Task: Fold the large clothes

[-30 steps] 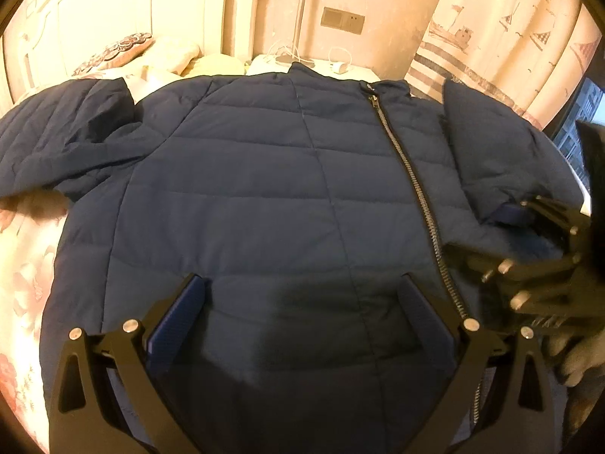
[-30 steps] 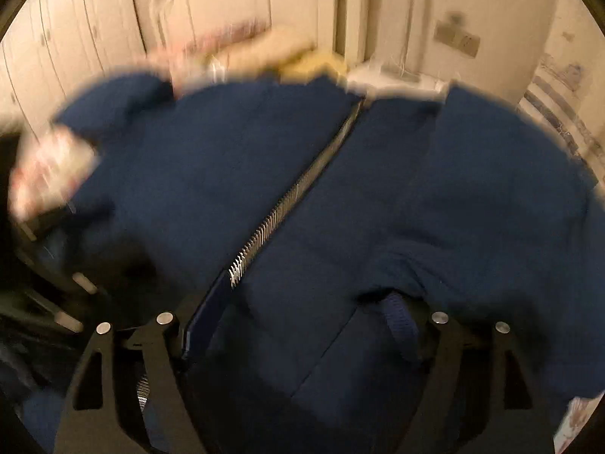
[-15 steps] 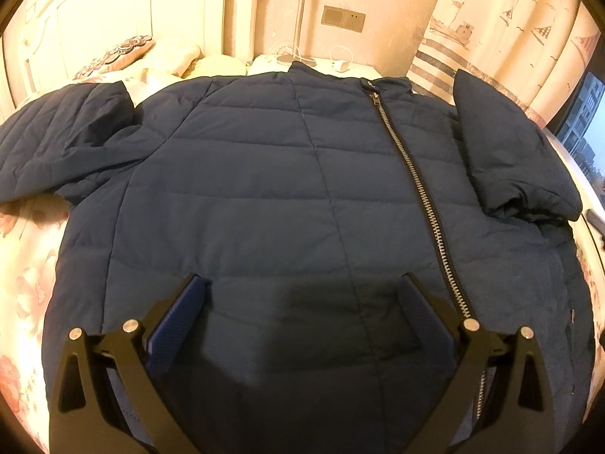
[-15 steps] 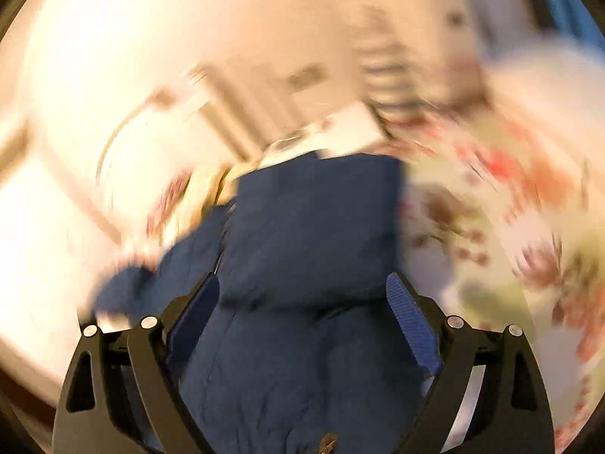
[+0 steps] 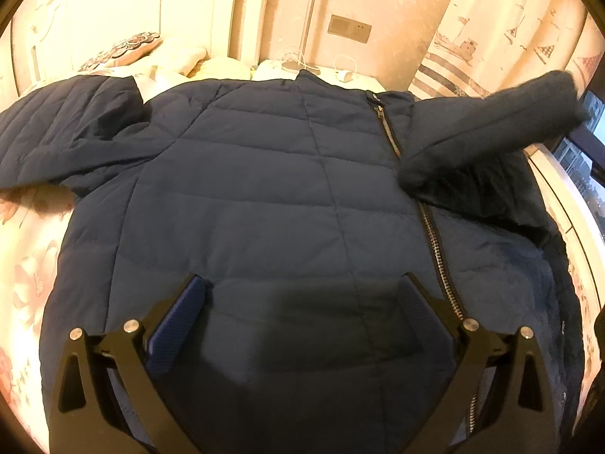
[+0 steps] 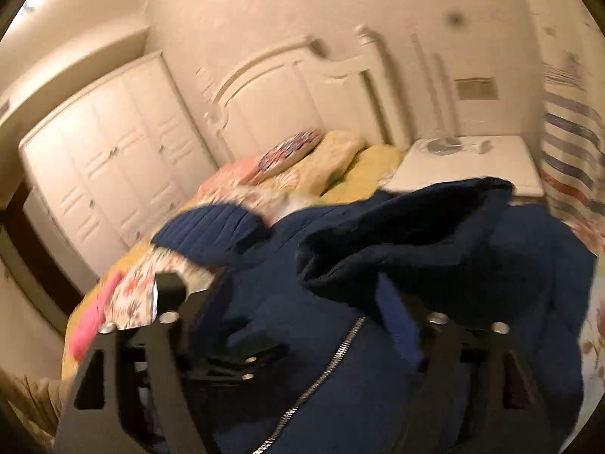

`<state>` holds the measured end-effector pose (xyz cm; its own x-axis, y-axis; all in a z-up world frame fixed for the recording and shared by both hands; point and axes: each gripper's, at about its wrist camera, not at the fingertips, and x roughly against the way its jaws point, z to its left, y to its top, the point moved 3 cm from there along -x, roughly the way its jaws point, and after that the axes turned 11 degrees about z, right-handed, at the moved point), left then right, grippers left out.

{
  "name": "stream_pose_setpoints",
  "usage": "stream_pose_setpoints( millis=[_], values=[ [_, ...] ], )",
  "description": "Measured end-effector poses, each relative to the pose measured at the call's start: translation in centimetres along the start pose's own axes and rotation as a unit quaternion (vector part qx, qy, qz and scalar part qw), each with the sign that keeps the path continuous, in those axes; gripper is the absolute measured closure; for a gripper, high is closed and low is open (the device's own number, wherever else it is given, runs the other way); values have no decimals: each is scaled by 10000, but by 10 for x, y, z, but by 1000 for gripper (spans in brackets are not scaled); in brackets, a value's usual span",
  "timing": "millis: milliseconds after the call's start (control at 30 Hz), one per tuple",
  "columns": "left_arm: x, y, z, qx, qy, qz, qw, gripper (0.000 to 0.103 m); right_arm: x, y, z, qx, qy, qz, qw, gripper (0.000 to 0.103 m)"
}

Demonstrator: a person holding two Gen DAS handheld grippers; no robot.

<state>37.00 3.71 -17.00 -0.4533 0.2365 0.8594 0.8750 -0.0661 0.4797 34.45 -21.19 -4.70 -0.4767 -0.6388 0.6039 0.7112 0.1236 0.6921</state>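
A navy quilted jacket (image 5: pixel 264 196) lies front up on the bed, its zipper (image 5: pixel 431 227) running down right of centre. Its left sleeve (image 5: pixel 64 128) spreads to the left. Its right sleeve (image 5: pixel 491 121) is raised in the air and blurred, its cuff toward the zipper. My left gripper (image 5: pixel 302 302) is open and empty just above the lower front of the jacket. In the blurred right wrist view, my right gripper (image 6: pixel 302 302) is open over the jacket (image 6: pixel 378 340). The bunched sleeve (image 6: pixel 416 242) lies just ahead of its fingers. The left gripper's frame (image 6: pixel 234 355) shows there too.
A floral bedspread (image 5: pixel 26 265) covers the bed. Pillows (image 5: pixel 124 49) lie at the white headboard (image 6: pixel 287 87). A white nightstand (image 6: pixel 469 166) with cables stands behind the collar. A striped curtain (image 5: pixel 491 38) hangs at the right. A white wardrobe (image 6: pixel 106 159) stands at the left.
The right sleeve has lifted off the jacket's right side and swung up toward the middle. The right gripper has swung round fast, its view is blurred. The left gripper has not moved.
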Motion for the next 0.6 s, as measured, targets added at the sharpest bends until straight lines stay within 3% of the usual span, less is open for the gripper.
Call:
stream_pose_setpoints(
  millis=[67, 233, 333, 400, 500, 533, 567, 600],
  values=[
    [1, 0, 1, 36, -47, -23, 10000, 2, 11, -6, -12, -259, 156, -149, 9994, 24],
    [6, -2, -5, -37, 127, -103, 9999, 3, 61, -45, -84, -1571, -167, -655, 9853, 24],
    [18, -6, -49, -1000, 503, -428, 9928, 3, 82, -77, -112, -2244, -336, -825, 9704, 24],
    [21, -12, -94, -1938, 911, -693, 9743, 3, 90, -98, -129, -2644, -408, -916, 9592, 24],
    [14, -22, -153, -3350, 1187, -877, 9306, 3, 82, -126, -152, -3247, -399, -866, 9410, 23],
    [9, -24, -168, -3758, 1410, -951, 9110, 3, 77, -137, -159, -3412, -434, -784, 9357, 23],
    [-1, -26, -185, -4287, 1800, -1056, 8790, 3, 72, -144, -164, -3542, -425, -744, 9312, 23],
    [-9, -27, -191, -4569, 1975, -1068, 8607, 4, 68, -148, -166, -3599, -368, -780, 9290, 23]
  ],
)
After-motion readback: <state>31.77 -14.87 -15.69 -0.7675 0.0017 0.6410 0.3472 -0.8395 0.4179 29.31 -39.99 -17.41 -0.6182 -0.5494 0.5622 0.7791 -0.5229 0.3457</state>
